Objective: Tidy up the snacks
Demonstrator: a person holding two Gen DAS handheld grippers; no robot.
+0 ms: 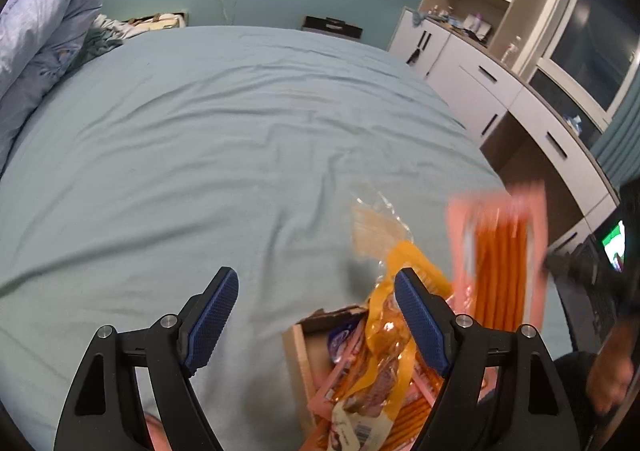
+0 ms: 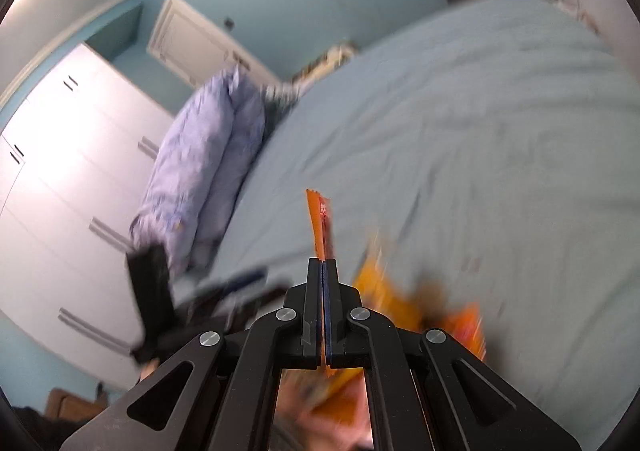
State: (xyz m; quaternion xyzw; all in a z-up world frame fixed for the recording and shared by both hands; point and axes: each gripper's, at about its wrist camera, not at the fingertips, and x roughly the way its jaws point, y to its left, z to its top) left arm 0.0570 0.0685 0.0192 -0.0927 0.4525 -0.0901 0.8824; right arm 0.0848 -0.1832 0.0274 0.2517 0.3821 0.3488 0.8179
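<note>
A: Report the left gripper [image 1: 316, 315].

B: Low centre of the left wrist view. Its blue-padded fingers [image 1: 212, 321] are spread wide with nothing between them. Bare bed sheet [image 1: 224, 131] lies under the gap.

A: Location of the snacks?

B: Lower right of the same view. A cardboard box [image 1: 301, 351] rests on the sheet, filled with packets. A yellow snack bag [image 1: 390, 347] stands up out of it, partly behind the gripper's right-hand finger. To the right of the bag, a pink packet of orange sticks [image 1: 498, 251] is upright above the box. It is motion-blurred.

A: Report the right gripper [image 2: 323, 271].

B: Lower centre of the right wrist view. Its jaws are pressed together on a thin orange packet, seen edge-on and projecting above the fingertips. I take this for the same pink packet of orange sticks [image 2: 320, 223]. Blurred orange wrappers [image 2: 384, 291] lie below and to the right.

A: Surroundings?

B: Lilac pillows [image 2: 200, 171] at the left of that frame, white wardrobe [image 2: 64, 179] beyond them.
</note>
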